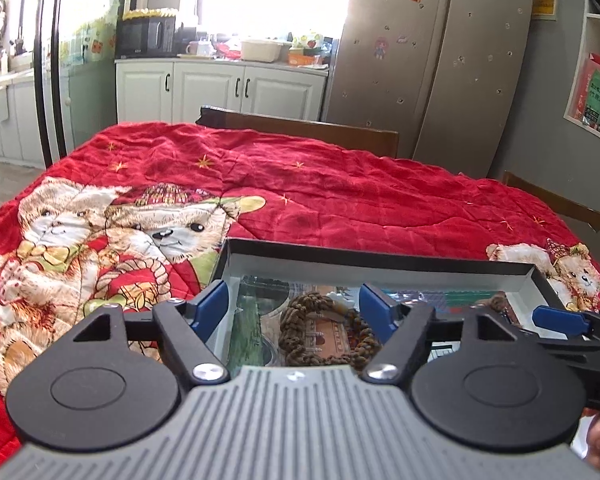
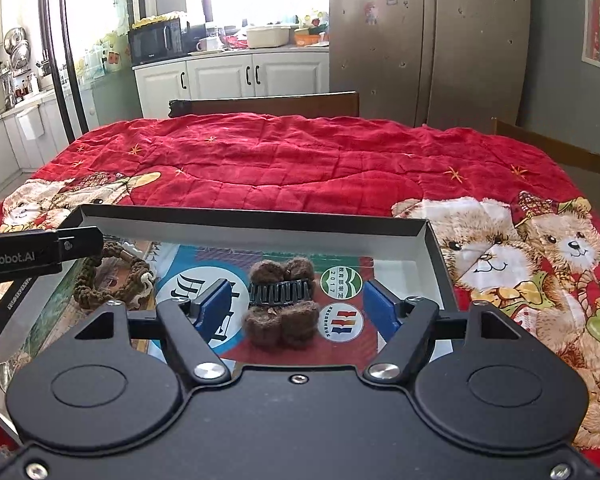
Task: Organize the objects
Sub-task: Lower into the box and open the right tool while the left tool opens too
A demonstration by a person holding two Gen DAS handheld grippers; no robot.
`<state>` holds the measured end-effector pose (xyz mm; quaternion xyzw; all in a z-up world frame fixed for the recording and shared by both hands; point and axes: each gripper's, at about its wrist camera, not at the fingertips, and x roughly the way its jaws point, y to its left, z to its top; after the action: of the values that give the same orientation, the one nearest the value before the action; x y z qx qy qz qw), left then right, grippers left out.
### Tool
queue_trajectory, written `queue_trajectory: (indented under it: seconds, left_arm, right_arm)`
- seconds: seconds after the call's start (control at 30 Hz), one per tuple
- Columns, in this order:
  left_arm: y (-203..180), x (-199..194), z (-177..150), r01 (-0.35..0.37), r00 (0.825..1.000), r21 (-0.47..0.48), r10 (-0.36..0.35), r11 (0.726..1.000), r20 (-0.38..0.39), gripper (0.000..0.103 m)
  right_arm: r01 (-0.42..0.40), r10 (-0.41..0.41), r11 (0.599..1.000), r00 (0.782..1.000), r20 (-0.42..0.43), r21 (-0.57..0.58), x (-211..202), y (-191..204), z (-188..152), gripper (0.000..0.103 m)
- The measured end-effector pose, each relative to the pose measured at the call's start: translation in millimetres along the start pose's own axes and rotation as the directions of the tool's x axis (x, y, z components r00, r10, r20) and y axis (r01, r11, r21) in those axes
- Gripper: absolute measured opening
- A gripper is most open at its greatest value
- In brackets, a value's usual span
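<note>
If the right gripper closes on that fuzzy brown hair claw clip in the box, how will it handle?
The fuzzy brown hair claw clip probably feels light, being small. Its pompom covering should squash before the jaws reach the black plastic teeth. Lying flat in the shallow black cardboard box, it looks unlikely to roll.

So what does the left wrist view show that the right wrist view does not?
Only the left wrist view shows the white shelf unit on the wall.

Only the right wrist view shows the fuzzy brown hair claw clip whole, lying between the open right gripper fingers.

Both show the shallow box, the braided brown bracelet in it, the red teddy-bear quilt, and the open left gripper.
</note>
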<state>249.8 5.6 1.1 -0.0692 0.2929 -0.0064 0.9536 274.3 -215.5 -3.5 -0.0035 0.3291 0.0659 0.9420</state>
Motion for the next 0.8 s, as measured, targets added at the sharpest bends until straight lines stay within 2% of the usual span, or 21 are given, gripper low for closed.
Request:
queue_trajectory:
  seconds: [0.27, 0.8]
  left_arm:
    - [-2, -21, 3, 0.009, 0.999, 0.011, -0.009, 1.0, 0.041, 0.085]
    - [-6, -54, 6, 0.022, 0.997, 0.046, -0.025, 0.999, 0.067, 0.087]
  right_arm:
    - [0.002, -0.002, 1.0, 0.999, 0.038, 0.006, -19, -1, 3, 0.072]
    - [0.008, -0.005, 1.0, 0.995, 0.102, -0.027, -72, 7, 5, 0.073]
